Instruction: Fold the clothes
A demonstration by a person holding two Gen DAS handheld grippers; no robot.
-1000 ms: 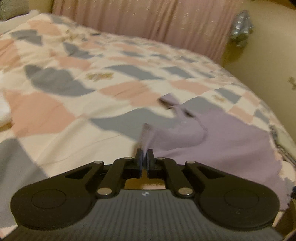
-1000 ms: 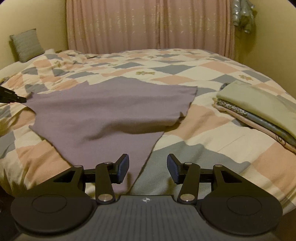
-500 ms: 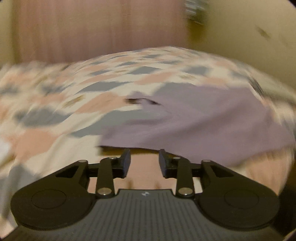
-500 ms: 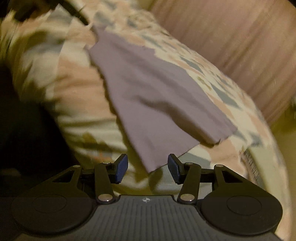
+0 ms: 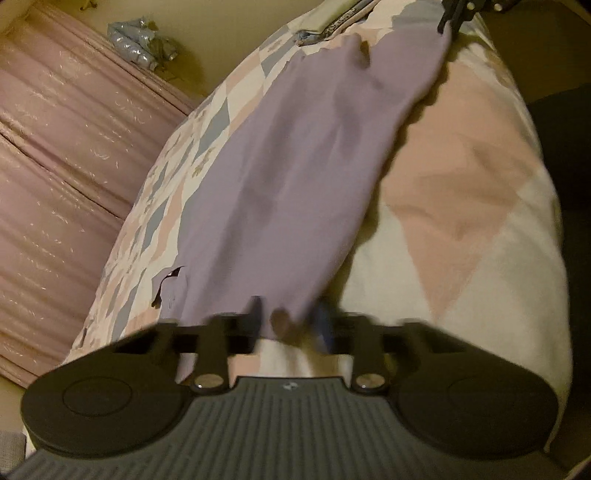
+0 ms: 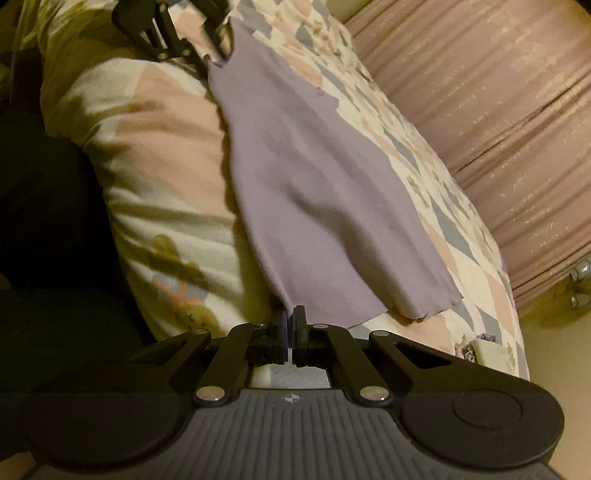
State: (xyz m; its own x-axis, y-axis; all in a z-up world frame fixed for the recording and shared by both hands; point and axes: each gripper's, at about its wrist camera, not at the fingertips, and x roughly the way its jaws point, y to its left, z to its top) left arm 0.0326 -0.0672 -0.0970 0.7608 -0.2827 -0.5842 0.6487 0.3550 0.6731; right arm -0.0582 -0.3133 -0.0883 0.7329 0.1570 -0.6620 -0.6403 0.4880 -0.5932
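A lilac garment (image 5: 295, 166) lies stretched along the near edge of the bed. In the left wrist view my left gripper (image 5: 288, 321) is blurred, its fingers apart, with one end of the garment's edge lying between them. At the garment's other end, the right gripper (image 5: 447, 26) shows at the top right. In the right wrist view my right gripper (image 6: 290, 325) is shut on the near corner of the garment (image 6: 314, 184). The left gripper (image 6: 218, 51) sits at the far corner, top left.
The bed is covered by a patchwork quilt (image 5: 461, 184) of pink, grey and cream. A pink curtain (image 6: 498, 92) hangs behind it. A silvery bundle (image 5: 140, 44) hangs on the wall. The edge of a folded stack (image 5: 340, 22) shows beyond the garment. Dark space lies off the bed's near edge.
Both grippers have swung down to the bed's near edge, one at each end of the garment. The right gripper has shut on a corner. The left let go earlier and stays open.
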